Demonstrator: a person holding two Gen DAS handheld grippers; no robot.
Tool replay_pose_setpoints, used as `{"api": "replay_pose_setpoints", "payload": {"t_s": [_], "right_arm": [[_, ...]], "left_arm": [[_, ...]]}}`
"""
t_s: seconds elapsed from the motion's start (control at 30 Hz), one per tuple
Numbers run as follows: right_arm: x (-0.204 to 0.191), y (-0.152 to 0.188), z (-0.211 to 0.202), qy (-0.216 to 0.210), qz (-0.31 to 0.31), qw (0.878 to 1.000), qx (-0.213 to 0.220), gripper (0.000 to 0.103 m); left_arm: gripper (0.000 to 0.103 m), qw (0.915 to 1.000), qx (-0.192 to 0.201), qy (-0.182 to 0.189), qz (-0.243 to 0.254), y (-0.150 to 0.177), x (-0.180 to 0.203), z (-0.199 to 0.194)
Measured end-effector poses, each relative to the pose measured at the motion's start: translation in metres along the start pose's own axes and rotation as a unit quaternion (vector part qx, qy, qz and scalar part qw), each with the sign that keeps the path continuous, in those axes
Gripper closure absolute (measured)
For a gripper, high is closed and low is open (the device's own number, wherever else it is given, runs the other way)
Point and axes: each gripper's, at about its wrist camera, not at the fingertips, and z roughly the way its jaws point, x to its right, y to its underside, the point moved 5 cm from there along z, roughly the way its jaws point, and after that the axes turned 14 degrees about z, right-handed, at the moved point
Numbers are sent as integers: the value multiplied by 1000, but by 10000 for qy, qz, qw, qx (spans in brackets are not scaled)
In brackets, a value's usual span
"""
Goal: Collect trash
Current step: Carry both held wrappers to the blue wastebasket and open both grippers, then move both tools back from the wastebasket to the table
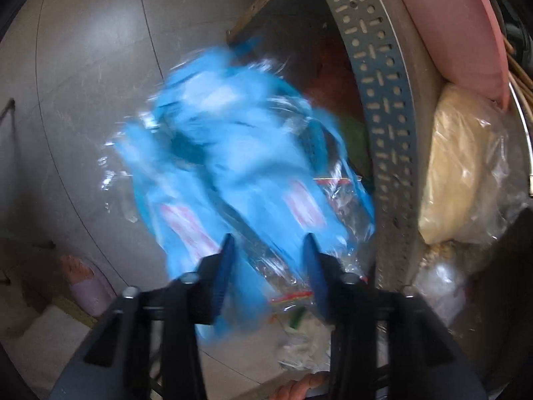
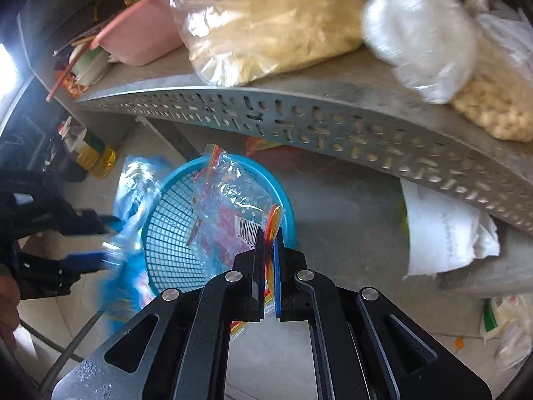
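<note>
While right gripper (image 2: 269, 233) pinches clear wrapper (image 2: 230, 213) | upright over basket (image 2: 166, 233)

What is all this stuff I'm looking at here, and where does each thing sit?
Basket: one, blue mesh, on floor below shelf.
Clear wrapper: one, barcode, over basket, pinched by right gripper.
Blue wrapper: one, blurred, between left gripper's fingers.
Shelf: one, grey perforated metal.
Pink basin: one, on shelf.
Bagged food: several clear bags, on shelf.
Oil bottle: one, yellow, on floor.
Left gripper: black, blue pads.
Right gripper: black, closed.
</note>
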Motion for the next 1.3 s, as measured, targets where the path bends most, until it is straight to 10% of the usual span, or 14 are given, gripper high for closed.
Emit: {"api": "replay_pose_setpoints", "payload": {"t_s": [0.47, 0.6, 0.87, 1.3], "right_arm": [[-13, 2, 45, 412, -203, 9989, -137, 93], [-27, 4, 50, 336, -538, 9979, -160, 65], [-31, 2, 4, -103, -738, 9970, 227, 53], [-29, 40, -92, -685, -1311, 9886, 286, 53]], "left_arm": [[51, 9968, 618, 368, 340, 10, 19, -68], [47, 9920, 983, 406, 681, 27, 23, -125], [40, 9747, 1962, 158, 1061, 87, 7, -239], [28, 9367, 3126, -846, 1334, 230, -54, -310]]}}
